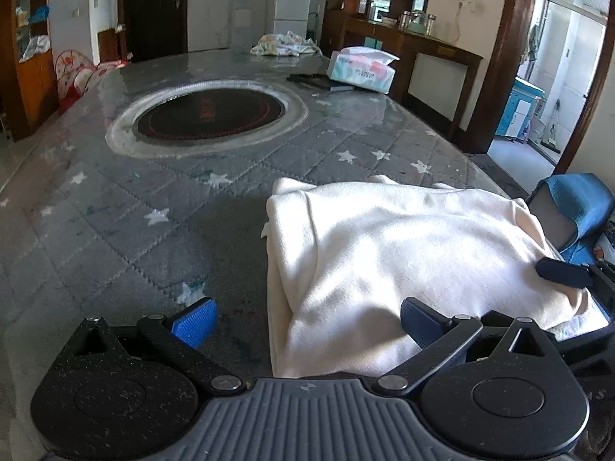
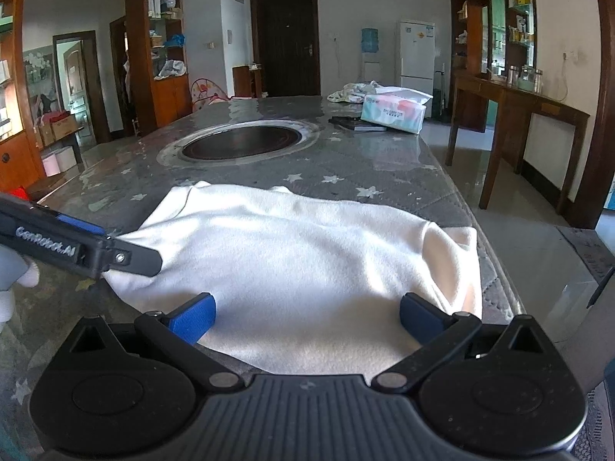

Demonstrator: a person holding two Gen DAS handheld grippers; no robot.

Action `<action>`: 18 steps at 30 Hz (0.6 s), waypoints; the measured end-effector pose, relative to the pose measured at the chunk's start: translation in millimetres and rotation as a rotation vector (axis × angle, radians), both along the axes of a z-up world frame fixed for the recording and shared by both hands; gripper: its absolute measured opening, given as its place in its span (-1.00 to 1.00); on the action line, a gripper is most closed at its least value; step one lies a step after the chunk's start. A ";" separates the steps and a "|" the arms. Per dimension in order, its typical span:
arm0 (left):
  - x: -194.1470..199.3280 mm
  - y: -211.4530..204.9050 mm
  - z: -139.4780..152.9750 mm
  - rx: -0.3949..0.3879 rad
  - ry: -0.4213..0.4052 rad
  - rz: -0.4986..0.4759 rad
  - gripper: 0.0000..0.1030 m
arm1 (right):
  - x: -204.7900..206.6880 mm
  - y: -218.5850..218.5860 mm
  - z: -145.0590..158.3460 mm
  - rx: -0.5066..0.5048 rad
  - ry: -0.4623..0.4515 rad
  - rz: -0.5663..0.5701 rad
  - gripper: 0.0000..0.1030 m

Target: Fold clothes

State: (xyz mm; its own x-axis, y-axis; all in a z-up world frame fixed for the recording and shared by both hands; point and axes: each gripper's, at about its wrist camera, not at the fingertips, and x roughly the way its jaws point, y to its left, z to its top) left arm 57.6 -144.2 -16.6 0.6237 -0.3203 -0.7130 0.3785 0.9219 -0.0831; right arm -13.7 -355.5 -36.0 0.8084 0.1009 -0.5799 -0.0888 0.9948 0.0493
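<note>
Black tongs [image 2: 307, 317], blue pads [image 2: 194, 317], "GenRobot.AI" lettering; possibly white glove [image 2: 15, 280].

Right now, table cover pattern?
Grey quilted table cover with white stars; clearest in the left wrist view.

Daylight from the right glares off the glossy table [image 1: 96, 199], shadows soft, fisheye edges bent and dark

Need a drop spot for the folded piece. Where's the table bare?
Free: quilted table cover left of the white garment, up to the round cooktop; also the strip between garment and cooktop. Crowded: far right corner, with tissue box, dark flat item and crumpled cloth.
</note>
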 end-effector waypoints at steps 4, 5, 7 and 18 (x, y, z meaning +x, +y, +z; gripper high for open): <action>-7.9 1.4 3.7 0.004 -0.011 -0.008 1.00 | 0.2 2.9 3.9 0.003 0.012 -0.028 1.00; -9.9 1.7 4.6 0.005 -0.013 -0.010 1.00 | -0.3 4.0 4.8 0.000 0.013 -0.031 1.00; -13.9 2.4 6.2 0.007 -0.017 -0.013 1.00 | -1.3 6.0 6.6 -0.006 0.014 -0.038 1.00; -36.3 7.1 12.4 0.011 -0.031 -0.022 1.00 | -17.5 10.4 15.2 -0.008 0.014 -0.066 1.00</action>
